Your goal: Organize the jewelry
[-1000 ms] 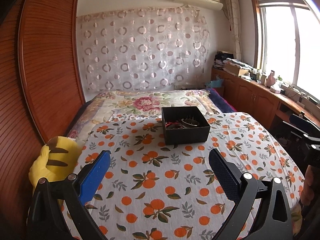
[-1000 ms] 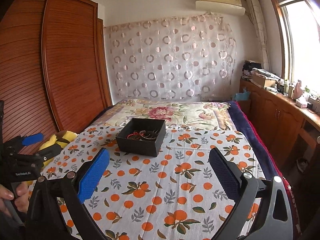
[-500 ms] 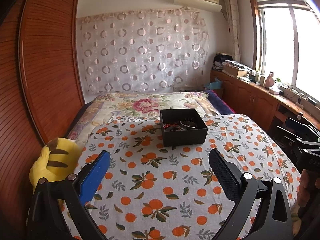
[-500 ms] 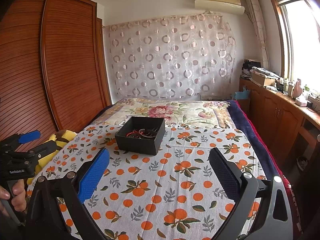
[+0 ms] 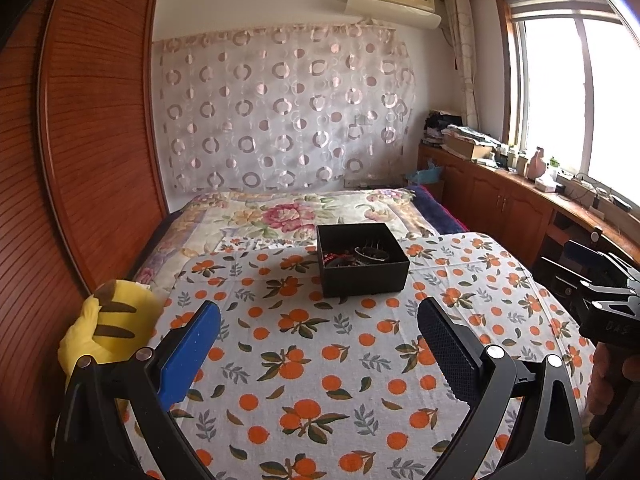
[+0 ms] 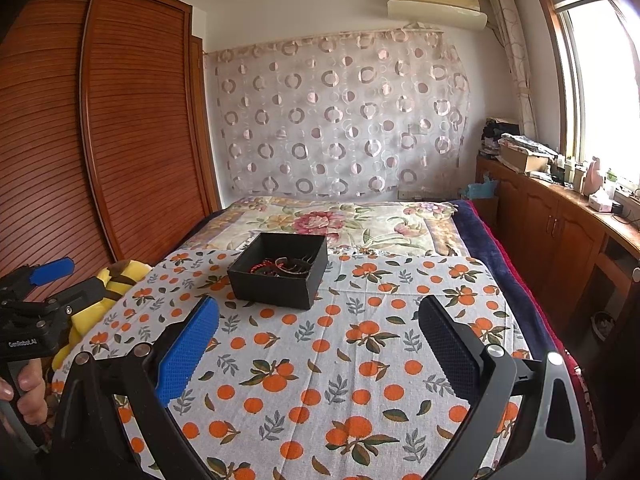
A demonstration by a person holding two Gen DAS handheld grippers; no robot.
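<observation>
A black open box (image 5: 362,266) (image 6: 278,276) stands on the orange-patterned cloth (image 5: 320,360) (image 6: 340,360) spread over a bed. Inside it lies a tangle of jewelry (image 5: 356,256) (image 6: 282,267): red pieces and metal bangles. My left gripper (image 5: 320,354) hovers open well short of the box, with nothing between its fingers. My right gripper (image 6: 320,350) is open too, above the cloth in front of the box and a bit to its right. Each gripper shows at the edge of the other's view, held by a hand (image 6: 24,384).
A yellow plush toy (image 5: 108,328) (image 6: 116,280) lies at the cloth's left edge beside a wooden wardrobe (image 5: 80,160). A floral blanket (image 5: 304,212) covers the bed behind the box. Wooden cabinets (image 6: 560,232) with clutter run under the window on the right.
Both views have tilted up and pulled back slightly, so the box sits a little lower and farther off. Both grippers stayed open.
</observation>
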